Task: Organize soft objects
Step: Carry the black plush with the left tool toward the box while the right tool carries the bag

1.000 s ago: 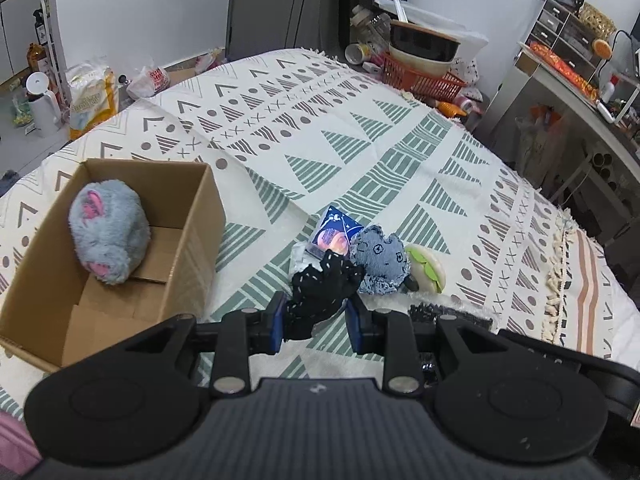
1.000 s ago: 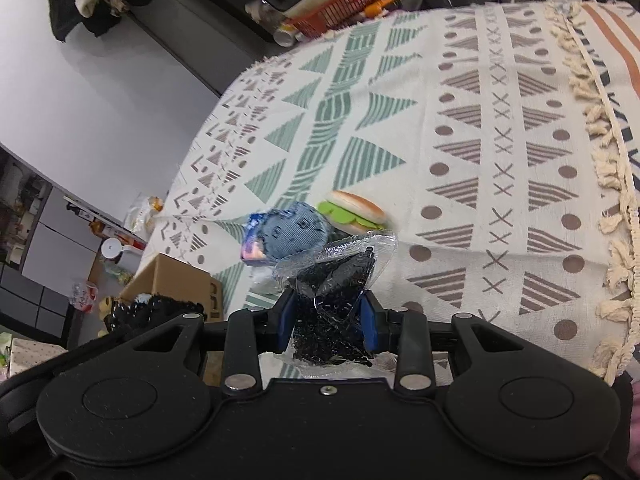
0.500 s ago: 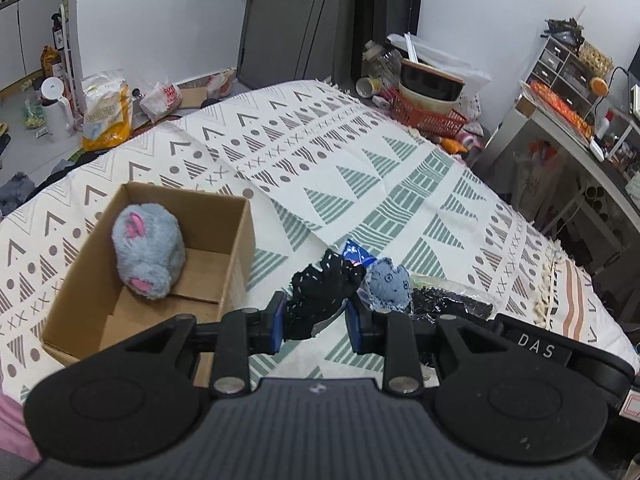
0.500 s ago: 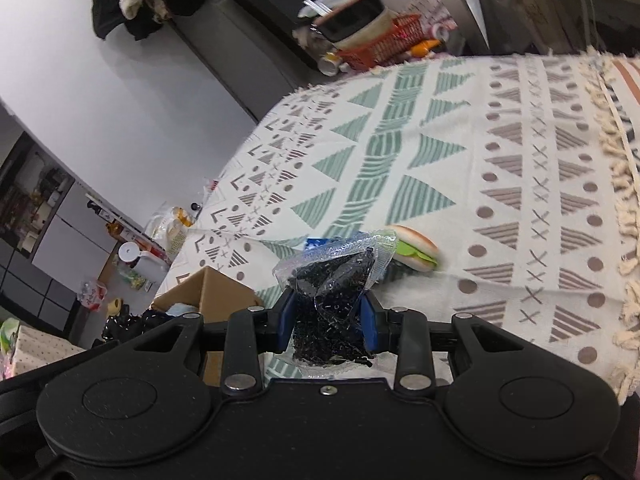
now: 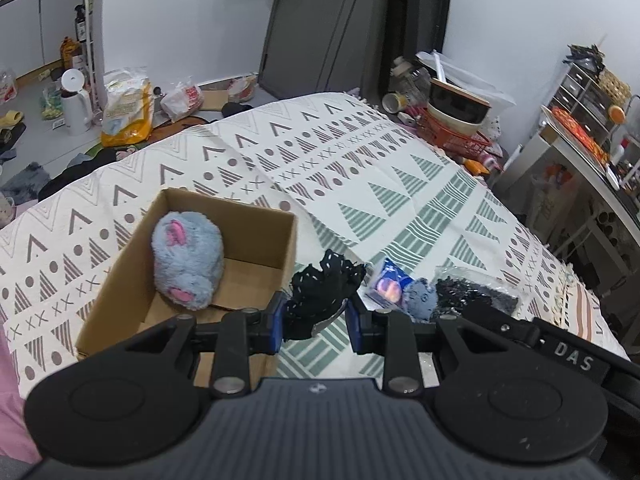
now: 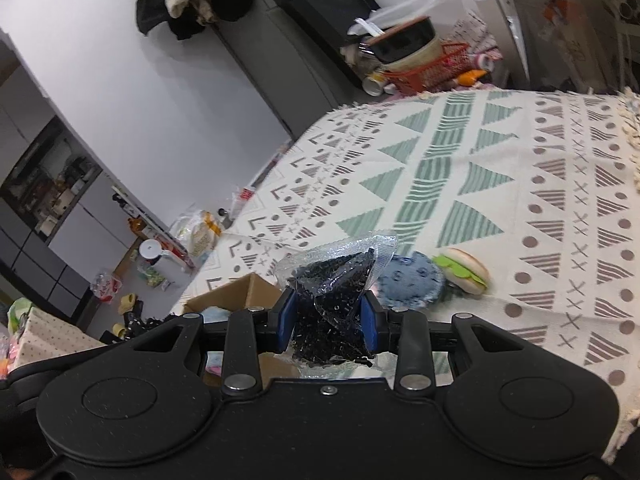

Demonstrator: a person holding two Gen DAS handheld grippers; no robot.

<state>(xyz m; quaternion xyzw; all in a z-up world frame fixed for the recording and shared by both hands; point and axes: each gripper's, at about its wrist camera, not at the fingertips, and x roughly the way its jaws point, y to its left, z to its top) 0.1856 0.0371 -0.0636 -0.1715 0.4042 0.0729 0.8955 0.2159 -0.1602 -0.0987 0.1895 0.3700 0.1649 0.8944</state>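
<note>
My left gripper (image 5: 316, 320) is shut on a black lace cloth (image 5: 324, 292), held above the bed just right of an open cardboard box (image 5: 120, 268). A grey plush mouse (image 5: 186, 260) lies inside that box. My right gripper (image 6: 328, 322) is shut on a clear bag of black beads (image 6: 334, 292), which also shows in the left wrist view as the bead bag (image 5: 476, 296). On the bedspread lie a blue denim round plush (image 6: 412, 284), a toy burger (image 6: 466, 270) and a small blue packet (image 5: 390, 284).
The patterned bedspread (image 5: 360, 184) covers the bed, with a fringed edge on the right. A red basket holding bowls (image 5: 456, 120) stands past the far end. Bags and a white jug (image 5: 76, 100) litter the floor at left. Shelving (image 5: 592, 128) stands at right.
Both grippers have risen and pulled back with their loads. The box with the mouse now sits closer to the middle of the left view, and the right gripper has drifted left toward the box.
</note>
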